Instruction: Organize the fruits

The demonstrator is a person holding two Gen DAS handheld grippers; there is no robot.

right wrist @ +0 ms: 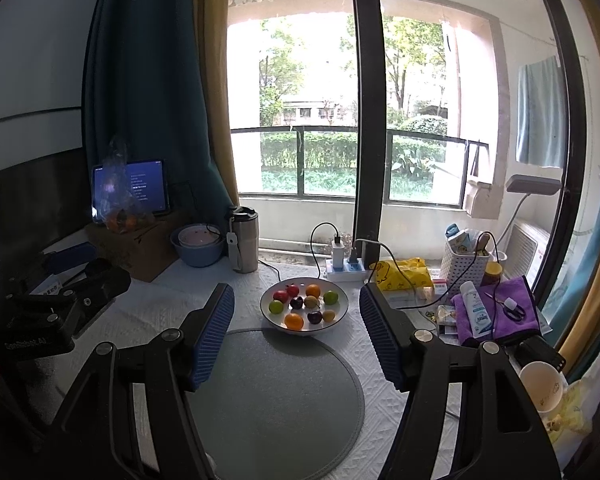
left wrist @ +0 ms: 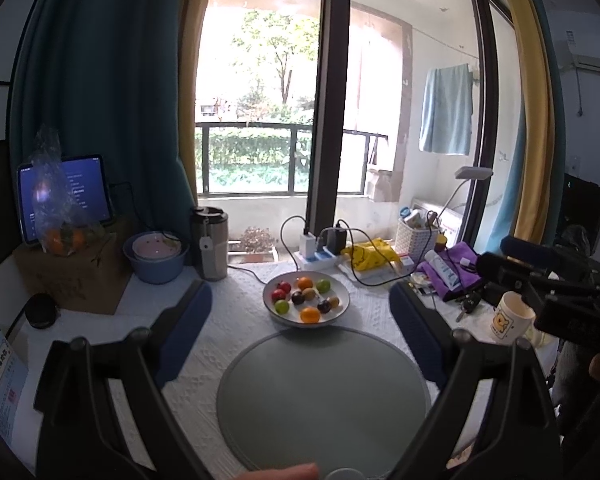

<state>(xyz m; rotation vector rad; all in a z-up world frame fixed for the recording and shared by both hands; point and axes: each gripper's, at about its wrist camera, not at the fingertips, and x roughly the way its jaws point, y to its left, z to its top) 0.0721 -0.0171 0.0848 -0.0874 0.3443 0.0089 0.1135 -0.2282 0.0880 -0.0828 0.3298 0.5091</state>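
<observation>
A white bowl [left wrist: 338,294] [right wrist: 342,312] holds several small fruits: oranges [left wrist: 310,315] [right wrist: 294,321], green ones [left wrist: 323,285] [right wrist: 330,297], red ones [left wrist: 279,294] [right wrist: 281,296], dark plums and brownish ones. It stands on the white tablecloth just beyond a round grey mat [left wrist: 320,400] [right wrist: 276,404]. My left gripper [left wrist: 302,304] is open and empty, held above the mat short of the bowl. My right gripper [right wrist: 296,304] is open and empty, also short of the bowl. Each gripper shows at the edge of the other's view.
A steel tumbler [left wrist: 211,244], stacked bowls [left wrist: 156,256], a cardboard box with bagged oranges [left wrist: 62,240] and a tablet stand at back left. A power strip with cables [left wrist: 320,256], yellow bag, white basket, purple cloth [right wrist: 500,308] and a mug [left wrist: 510,318] crowd the right.
</observation>
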